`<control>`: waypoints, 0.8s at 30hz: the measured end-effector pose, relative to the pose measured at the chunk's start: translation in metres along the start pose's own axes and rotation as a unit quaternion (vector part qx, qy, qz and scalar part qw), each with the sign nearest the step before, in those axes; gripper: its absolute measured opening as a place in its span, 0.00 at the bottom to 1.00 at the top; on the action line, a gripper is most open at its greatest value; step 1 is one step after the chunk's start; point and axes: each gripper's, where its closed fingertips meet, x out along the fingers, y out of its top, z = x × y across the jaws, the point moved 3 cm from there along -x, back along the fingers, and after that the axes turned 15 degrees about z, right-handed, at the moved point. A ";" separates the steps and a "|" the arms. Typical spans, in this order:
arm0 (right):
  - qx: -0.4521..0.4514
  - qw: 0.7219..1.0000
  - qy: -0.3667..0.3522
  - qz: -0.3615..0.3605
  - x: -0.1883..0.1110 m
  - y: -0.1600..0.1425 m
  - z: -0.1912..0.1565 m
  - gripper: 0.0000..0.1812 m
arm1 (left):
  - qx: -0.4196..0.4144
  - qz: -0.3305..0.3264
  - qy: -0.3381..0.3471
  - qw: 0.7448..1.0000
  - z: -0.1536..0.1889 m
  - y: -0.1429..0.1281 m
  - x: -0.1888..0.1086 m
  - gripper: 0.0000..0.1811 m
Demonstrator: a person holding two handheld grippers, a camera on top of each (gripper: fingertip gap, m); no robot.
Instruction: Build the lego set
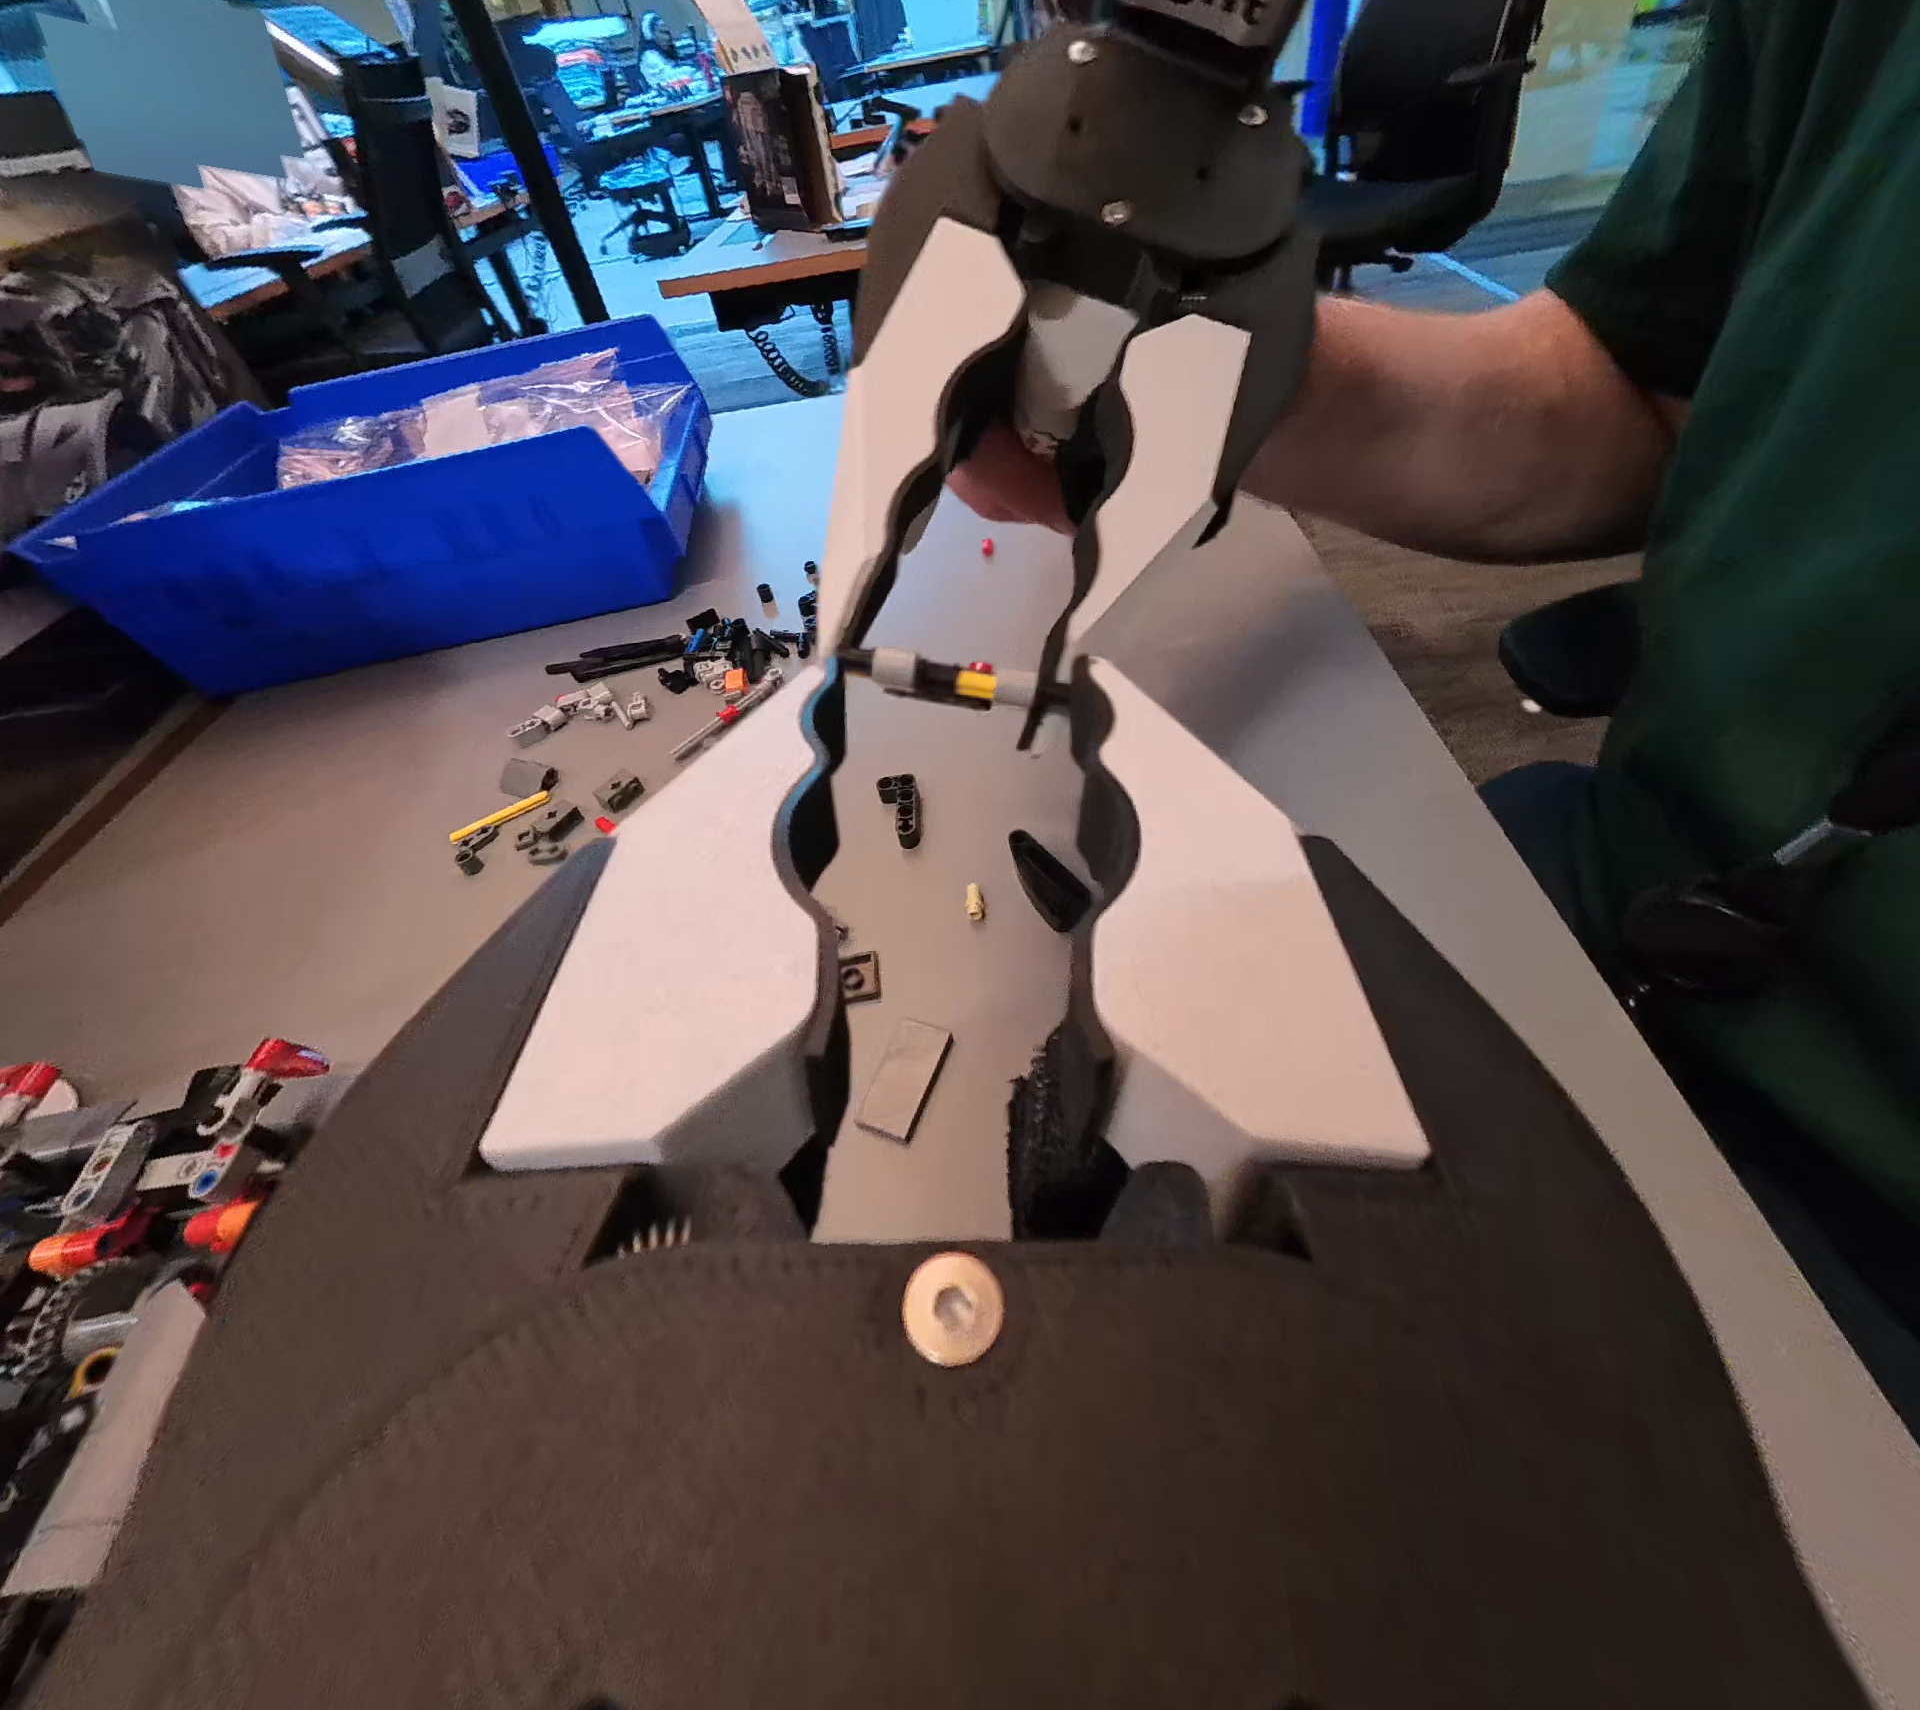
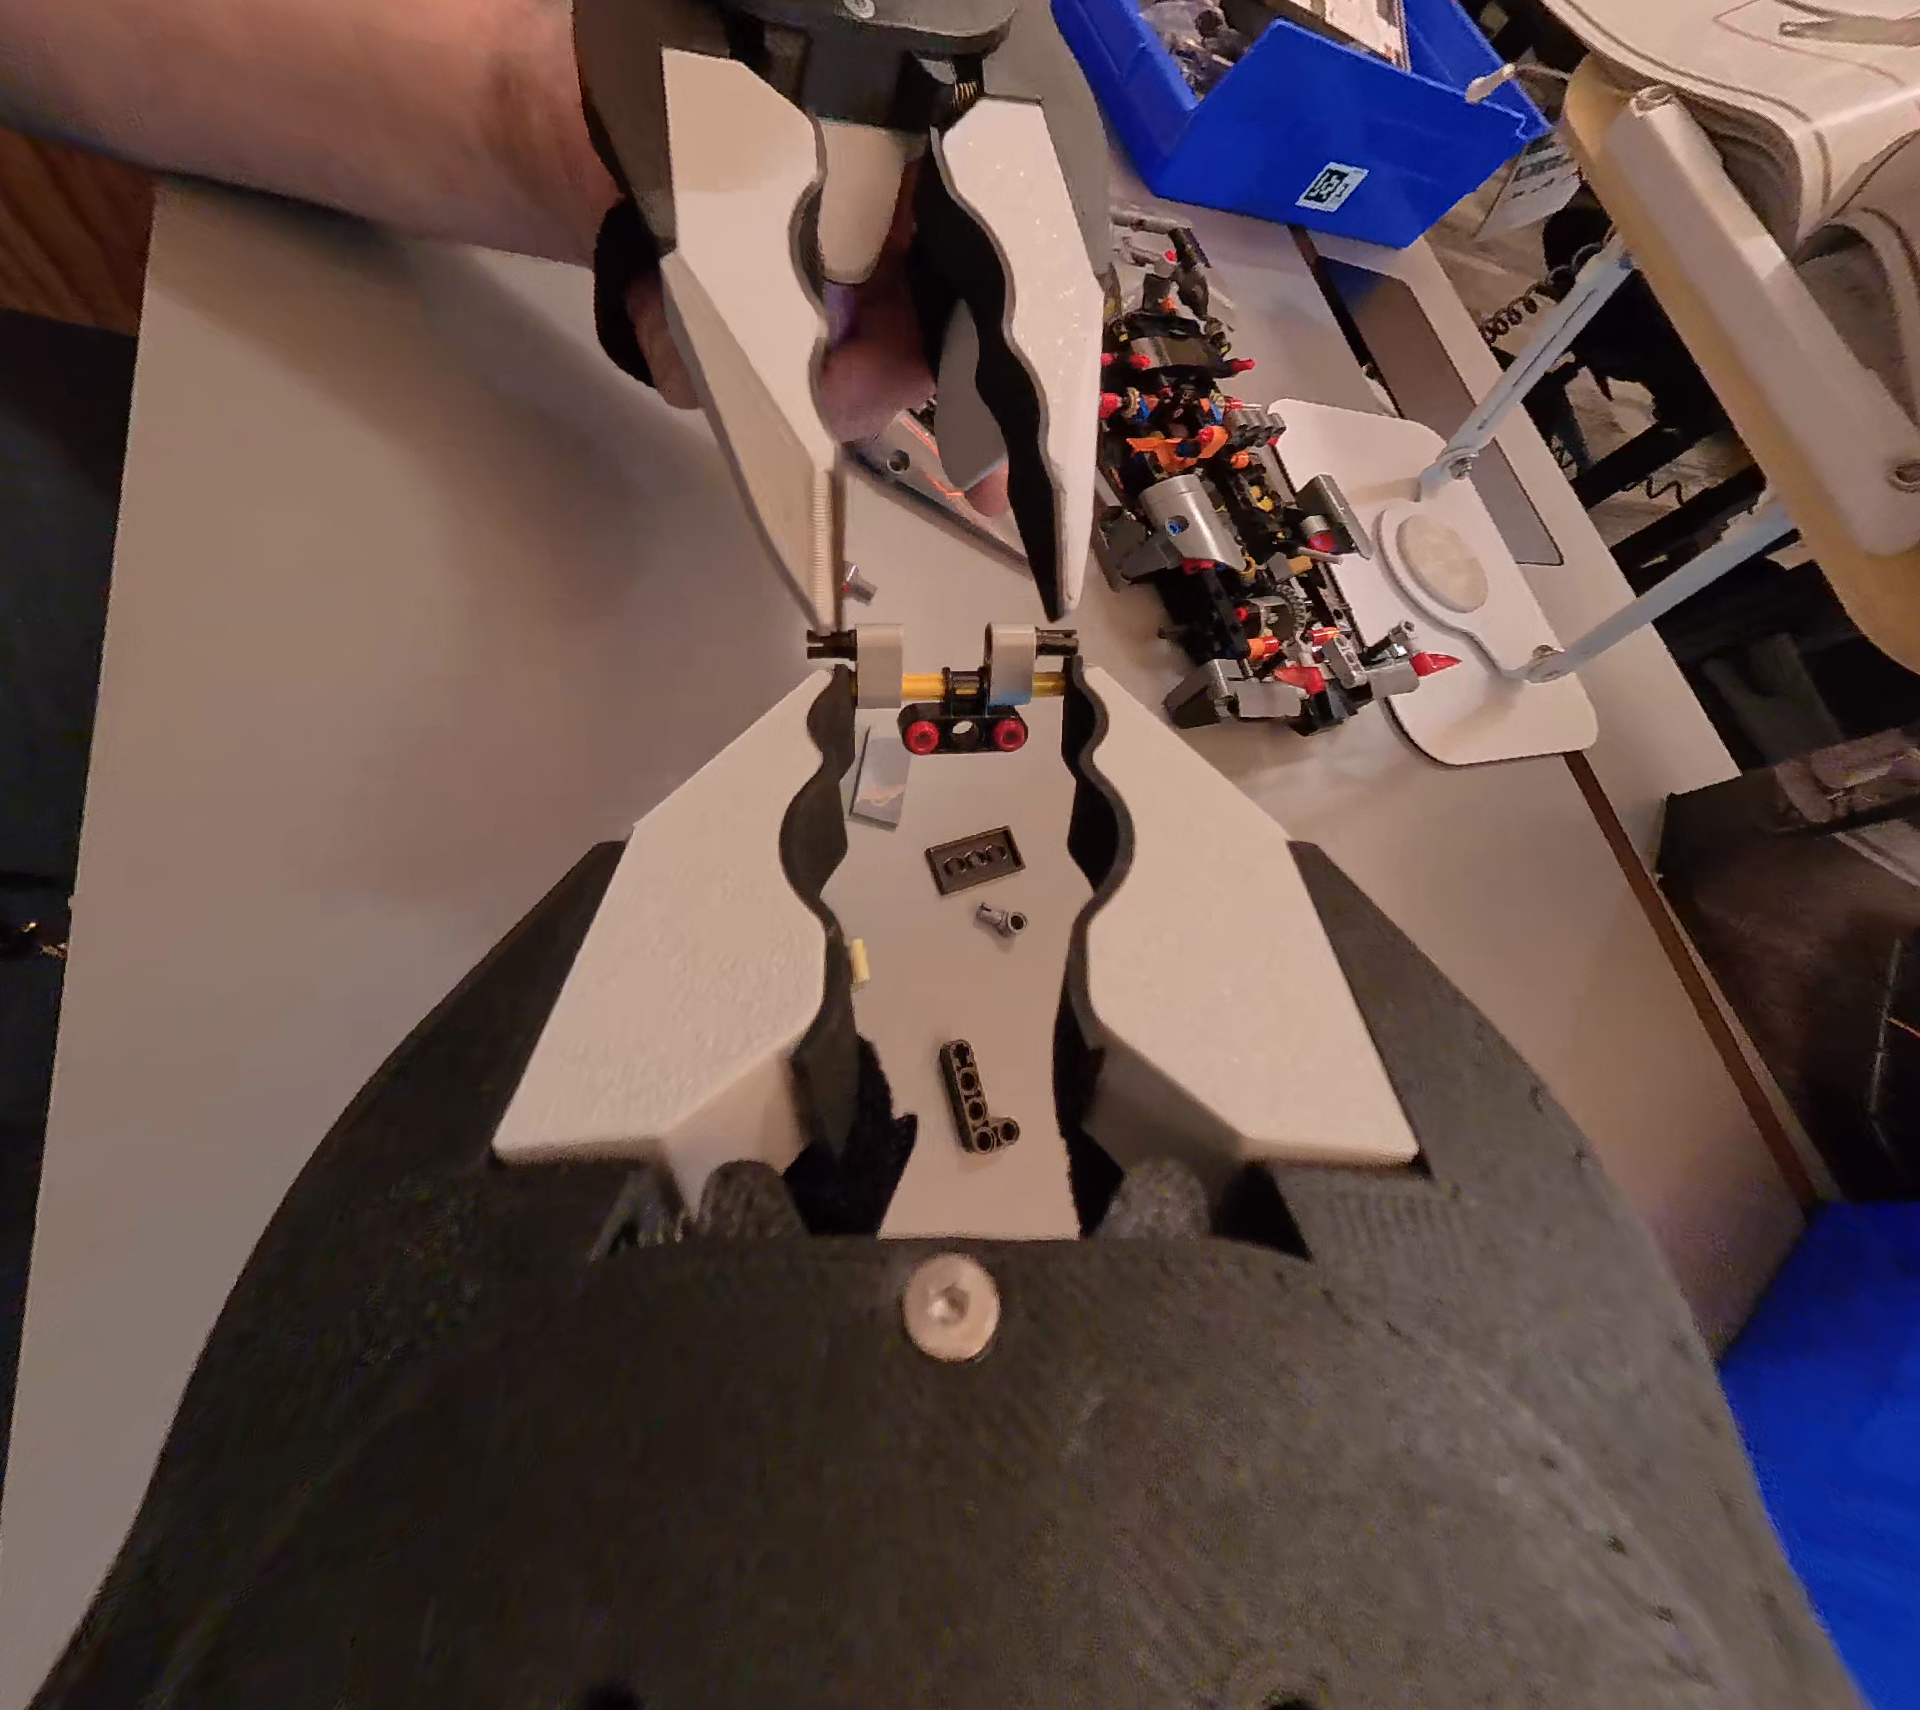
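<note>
A small lego sub-assembly (image 2: 961, 715) hangs above the table between both grippers. It is a yellow axle with two grey connectors, black pins at its ends and a black beam with two red pins; it also shows in the left wrist view (image 1: 971, 684). My left gripper (image 1: 951, 673) and my right gripper (image 2: 951, 678) face each other tip to tip. Each is closed on the ends of the assembly. In the right wrist view the left gripper (image 2: 945, 616) comes down from above onto the black end pins. In the left wrist view the right gripper (image 1: 940, 673) comes in from above.
A partly built model (image 2: 1226, 517) lies on the grey table (image 2: 416, 621), also seen at lower left (image 1: 135, 1172). A blue bin (image 1: 364, 538) of bagged parts stands behind loose pieces (image 1: 644, 694). A black L-beam (image 2: 977, 1099), a dark plate (image 2: 974, 858) and a grey tile (image 1: 904, 1078) lie below the grippers. Both grippers' tips are close together, under 4 cm apart. Both grippers' tips are roughly 12 centimeters from the grey tile (image 1: 904, 1078).
</note>
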 end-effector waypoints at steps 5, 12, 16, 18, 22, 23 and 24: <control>0.008 1.000 0.012 0.000 0.002 -0.002 -0.003 0.21 | 0.031 -0.026 0.010 0.999 0.000 -0.006 0.003 0.34; 0.005 1.000 0.028 -0.002 0.005 -0.001 -0.007 0.21 | 0.045 -0.031 -0.004 0.998 0.006 -0.007 0.004 0.29; 0.011 1.000 0.029 -0.002 0.004 -0.001 -0.006 0.21 | 0.051 -0.030 0.000 0.998 0.005 -0.007 0.004 0.29; 0.024 0.999 0.025 0.005 0.004 0.000 -0.004 0.21 | 0.054 -0.023 0.003 0.998 0.005 -0.004 0.004 0.27; 0.028 1.000 0.014 -0.002 0.004 -0.003 -0.004 0.21 | 0.048 -0.032 0.006 0.998 0.004 -0.008 0.004 0.28; 0.029 1.000 0.011 -0.003 0.004 -0.004 -0.003 0.21 | 0.046 -0.035 0.006 0.998 0.003 -0.009 0.004 0.27; 0.032 0.999 0.010 -0.003 0.004 -0.005 -0.003 0.21 | 0.045 -0.035 0.007 0.998 0.003 -0.009 0.004 0.27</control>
